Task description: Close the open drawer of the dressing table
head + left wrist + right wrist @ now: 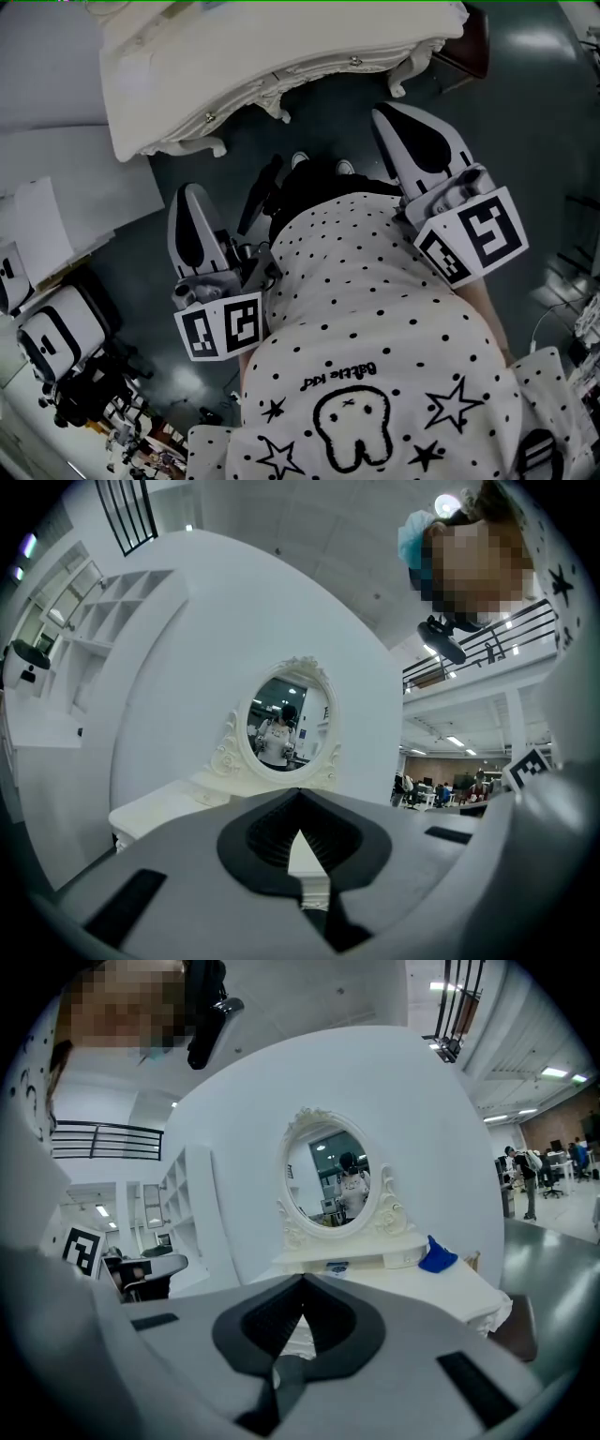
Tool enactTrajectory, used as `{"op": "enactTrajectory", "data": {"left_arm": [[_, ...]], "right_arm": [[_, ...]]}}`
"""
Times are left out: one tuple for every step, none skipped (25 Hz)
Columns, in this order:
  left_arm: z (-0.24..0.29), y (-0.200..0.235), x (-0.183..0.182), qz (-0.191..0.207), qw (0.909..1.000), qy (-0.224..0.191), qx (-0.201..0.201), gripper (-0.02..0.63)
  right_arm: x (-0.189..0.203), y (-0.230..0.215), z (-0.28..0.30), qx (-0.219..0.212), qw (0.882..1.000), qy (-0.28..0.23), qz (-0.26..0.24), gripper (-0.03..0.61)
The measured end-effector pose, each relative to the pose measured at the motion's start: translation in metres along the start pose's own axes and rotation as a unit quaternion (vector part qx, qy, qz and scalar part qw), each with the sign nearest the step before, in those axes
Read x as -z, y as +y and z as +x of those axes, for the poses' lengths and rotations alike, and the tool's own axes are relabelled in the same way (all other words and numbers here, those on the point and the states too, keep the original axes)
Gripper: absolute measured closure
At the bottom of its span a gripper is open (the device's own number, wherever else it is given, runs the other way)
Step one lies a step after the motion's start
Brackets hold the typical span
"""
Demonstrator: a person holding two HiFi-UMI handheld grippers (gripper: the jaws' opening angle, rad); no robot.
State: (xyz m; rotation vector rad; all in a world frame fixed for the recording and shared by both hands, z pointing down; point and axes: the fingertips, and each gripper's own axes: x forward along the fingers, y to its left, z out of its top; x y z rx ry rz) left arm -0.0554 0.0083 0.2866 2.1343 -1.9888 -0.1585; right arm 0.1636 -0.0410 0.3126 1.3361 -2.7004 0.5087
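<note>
The cream dressing table (272,56) stands ahead of me, its carved front with small knobs (208,116) facing me. From here I cannot make out an open drawer. Its oval mirror (339,1183) and top (441,1288) show in the right gripper view, the mirror (286,722) also in the left gripper view. My left gripper (192,195) is shut and empty, held well short of the table. My right gripper (386,114) points at the table's right front leg, jaws together with nothing between them. Both sets of jaws meet at their tips (300,792) (302,1279).
A blue cloth (436,1256) lies on the table top at the right. A brown seat (469,42) stands by the table's right end. White boards (66,187) and a white-and-black device (56,328) crowd the left. Dark floor (525,112) lies between me and the table.
</note>
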Motion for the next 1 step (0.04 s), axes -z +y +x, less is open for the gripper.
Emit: {"op": "enactTrajectory", "data": {"left_arm": [[-0.0003, -0.0002, 0.0007, 0.0, 1.0, 0.0, -0.001, 0.603]], "right_arm": [[0.0003, -0.0006, 0.0002, -0.001, 1.0, 0.0, 0.0, 0.57]]}}
